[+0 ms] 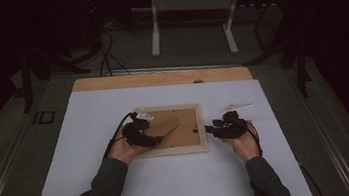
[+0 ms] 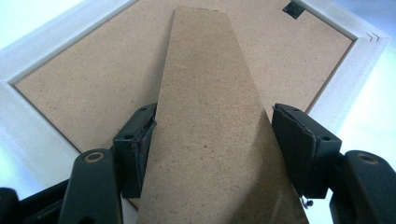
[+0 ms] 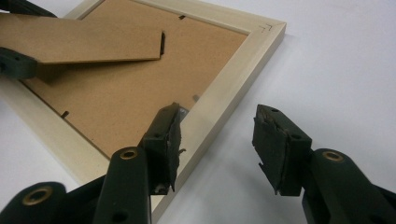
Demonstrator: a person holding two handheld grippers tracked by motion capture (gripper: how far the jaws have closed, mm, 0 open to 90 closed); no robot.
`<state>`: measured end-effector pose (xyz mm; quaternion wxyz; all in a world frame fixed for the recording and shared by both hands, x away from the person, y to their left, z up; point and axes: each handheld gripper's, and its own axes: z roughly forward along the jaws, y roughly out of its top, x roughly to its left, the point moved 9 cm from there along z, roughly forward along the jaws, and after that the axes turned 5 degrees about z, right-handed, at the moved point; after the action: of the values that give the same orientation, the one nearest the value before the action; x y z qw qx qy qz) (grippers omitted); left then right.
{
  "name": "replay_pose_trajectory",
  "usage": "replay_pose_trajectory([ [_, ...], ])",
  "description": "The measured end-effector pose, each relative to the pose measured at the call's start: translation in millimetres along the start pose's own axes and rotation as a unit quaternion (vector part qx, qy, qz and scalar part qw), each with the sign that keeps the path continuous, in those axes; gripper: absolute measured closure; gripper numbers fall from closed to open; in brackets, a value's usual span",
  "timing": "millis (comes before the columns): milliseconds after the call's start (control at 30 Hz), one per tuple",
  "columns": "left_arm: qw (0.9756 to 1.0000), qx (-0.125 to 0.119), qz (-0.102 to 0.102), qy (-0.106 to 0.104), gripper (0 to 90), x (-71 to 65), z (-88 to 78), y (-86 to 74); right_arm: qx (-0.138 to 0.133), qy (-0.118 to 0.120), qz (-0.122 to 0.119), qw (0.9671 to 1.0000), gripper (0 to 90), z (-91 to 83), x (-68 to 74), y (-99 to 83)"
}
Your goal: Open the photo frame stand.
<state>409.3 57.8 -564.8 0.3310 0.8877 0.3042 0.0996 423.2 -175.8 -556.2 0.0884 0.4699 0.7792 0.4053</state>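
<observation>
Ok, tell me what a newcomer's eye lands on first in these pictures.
First the pale wooden picture frame, lying face down in the middle of the white table with its brown backing board up. Next the brown easel stand, lifted off the backing and lying between the left gripper's jaws. At the frame's right edge, the right gripper straddles the frame's rail with open jaws.
</observation>
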Motion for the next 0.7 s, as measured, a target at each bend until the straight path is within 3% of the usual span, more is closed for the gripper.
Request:
replay_pose_trajectory([
  [533, 0.9991, -0.008, 0.03, 0.028, 36.5, -4.4, -5.3, 3.4, 0.002, -0.007, -0.001, 1.0, 50.6, 1.4, -3.1, 8.8],
  [700, 0.998, -0.017, 0.045, 0.042, 36.5, -7.1, -8.7, 5.1, -0.008, 0.002, 0.014, 0.9999, 50.7, 0.4, -5.1, 13.8],
])
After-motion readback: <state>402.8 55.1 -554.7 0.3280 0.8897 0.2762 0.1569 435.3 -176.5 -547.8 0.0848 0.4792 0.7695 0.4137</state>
